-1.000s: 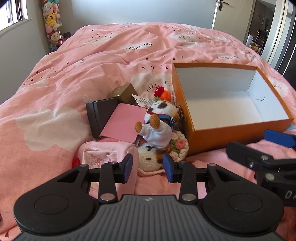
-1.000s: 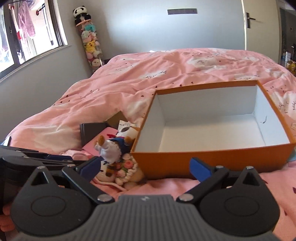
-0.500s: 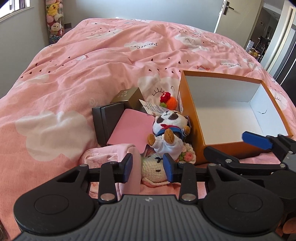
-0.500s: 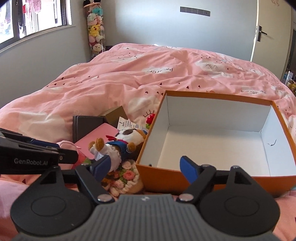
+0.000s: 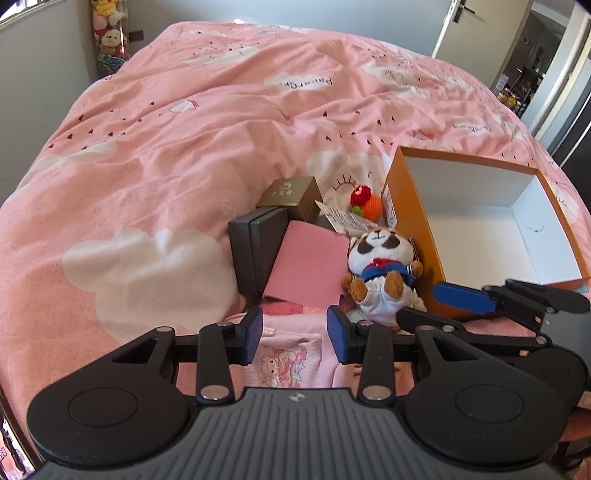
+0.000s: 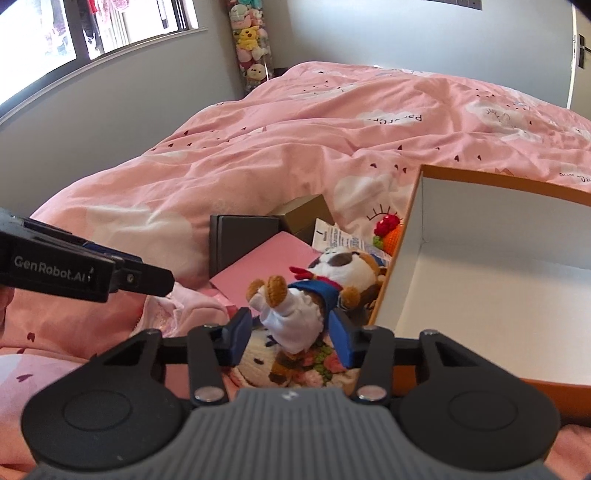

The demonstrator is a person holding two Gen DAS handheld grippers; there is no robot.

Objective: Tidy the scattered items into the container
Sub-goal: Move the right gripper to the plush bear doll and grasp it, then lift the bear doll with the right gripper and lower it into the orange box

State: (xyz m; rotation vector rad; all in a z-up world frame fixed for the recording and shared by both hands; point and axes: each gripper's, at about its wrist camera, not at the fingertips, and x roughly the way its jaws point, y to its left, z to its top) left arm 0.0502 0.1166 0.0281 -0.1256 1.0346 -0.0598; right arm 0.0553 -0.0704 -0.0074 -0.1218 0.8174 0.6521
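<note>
A wide bed fills most of both views, covered by a rumpled pink duvet printed with white clouds, small dark red hearts and some lettering. In the far corner of the room stands a tall clear column stuffed with plush toys, among them a yellow one and a white one; it rises against a plain grey wall. A window with a dark frame runs along the side wall above a grey sill, bright with daylight. At the far side a pale door with a dark handle stands beside an open doorway leading into a dimmer room.
</note>
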